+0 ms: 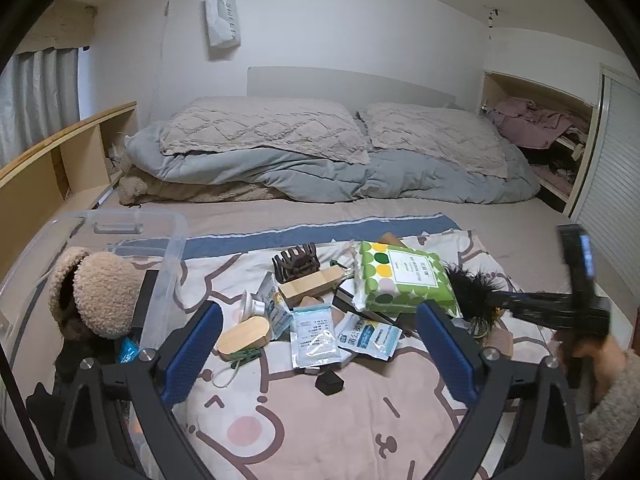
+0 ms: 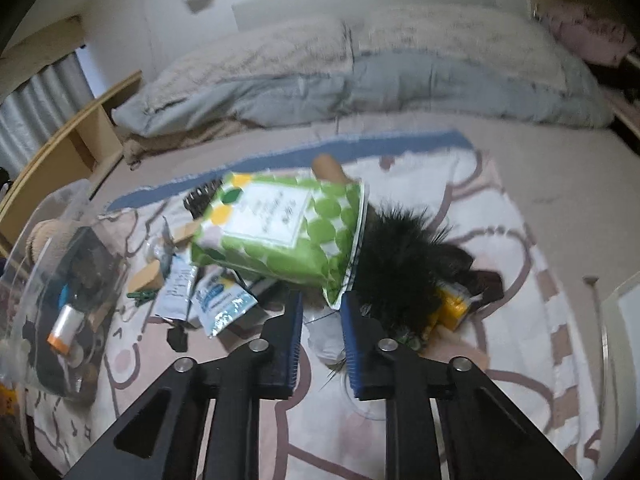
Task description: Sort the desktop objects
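A green dotted tissue pack lies on a pile of small items on the cartoon-print cloth. My right gripper has its blue pads drawn close, shut on the pack's near corner; a black feather tuft lies just to its right. From the left wrist it shows as a blurred right gripper in a person's hand. My left gripper hangs open over sachets, a wooden oval lid, a wooden block and a black hair claw.
A clear plastic bin stands on the left, holding a fuzzy brown item and several small things. Pillows and a grey duvet lie behind the cloth. A small black cube sits in front of the pile.
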A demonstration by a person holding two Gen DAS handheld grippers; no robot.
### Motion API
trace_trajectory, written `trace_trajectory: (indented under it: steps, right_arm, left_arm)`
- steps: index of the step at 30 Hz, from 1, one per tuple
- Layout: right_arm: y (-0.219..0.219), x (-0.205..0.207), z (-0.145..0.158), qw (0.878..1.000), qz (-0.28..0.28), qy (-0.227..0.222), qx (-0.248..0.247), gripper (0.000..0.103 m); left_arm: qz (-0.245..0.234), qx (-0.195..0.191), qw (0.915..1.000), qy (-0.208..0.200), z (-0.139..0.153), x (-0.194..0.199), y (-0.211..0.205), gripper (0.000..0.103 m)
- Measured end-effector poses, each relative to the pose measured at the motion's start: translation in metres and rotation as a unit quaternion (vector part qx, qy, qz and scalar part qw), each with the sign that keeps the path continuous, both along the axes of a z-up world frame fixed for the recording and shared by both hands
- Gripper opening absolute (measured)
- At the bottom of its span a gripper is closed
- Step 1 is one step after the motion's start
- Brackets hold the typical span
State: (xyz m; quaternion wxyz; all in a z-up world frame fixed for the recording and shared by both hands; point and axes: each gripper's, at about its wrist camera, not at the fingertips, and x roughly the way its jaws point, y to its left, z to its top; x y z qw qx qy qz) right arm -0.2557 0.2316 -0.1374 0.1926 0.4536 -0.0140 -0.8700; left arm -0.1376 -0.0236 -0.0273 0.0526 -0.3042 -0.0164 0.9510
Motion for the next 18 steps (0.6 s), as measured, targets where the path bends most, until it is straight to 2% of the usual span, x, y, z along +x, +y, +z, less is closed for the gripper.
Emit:
trace_trajectory:
  steps: [5, 7, 11, 14, 16, 18]
  right_arm:
    - [-0.013, -0.020, -0.034, 0.998, 0.015, -0.057, -0.009, 0.017]
    - [-0.016, -0.028, -0.048, 0.997, 0.003, -0.083, -0.007, 0.017]
    - [-0.013, -0.041, -0.064, 0.995, -0.032, -0.088, 0.023, 0.017]
    - [-0.004, -0.054, -0.072, 0.994, -0.056, -0.095, 0.009, 0.017]
    - [-0.003, -0.060, -0.079, 0.993, -0.055, -0.106, 0.008, 0.017]
    - [-0.007, -0.062, -0.091, 0.991, -0.044, -0.127, 0.027, 0.017]
  left_arm:
    - [-0.010, -0.011, 0.9999, 0.001, -0.003, -0.002, 0.004, 0.097]
    - [-0.012, -0.015, 0.9998, 0.000, -0.005, -0.004, 0.006, 0.097]
    - [-0.016, -0.016, 0.9997, -0.008, -0.010, -0.010, 0.007, 0.097]
    - [-0.019, -0.015, 0.9996, -0.016, -0.015, -0.014, 0.007, 0.097]
    - [-0.019, -0.018, 0.9994, -0.023, -0.020, -0.018, 0.008, 0.096]
    - [-0.021, -0.023, 0.9990, -0.033, -0.026, -0.022, 0.009, 0.091]
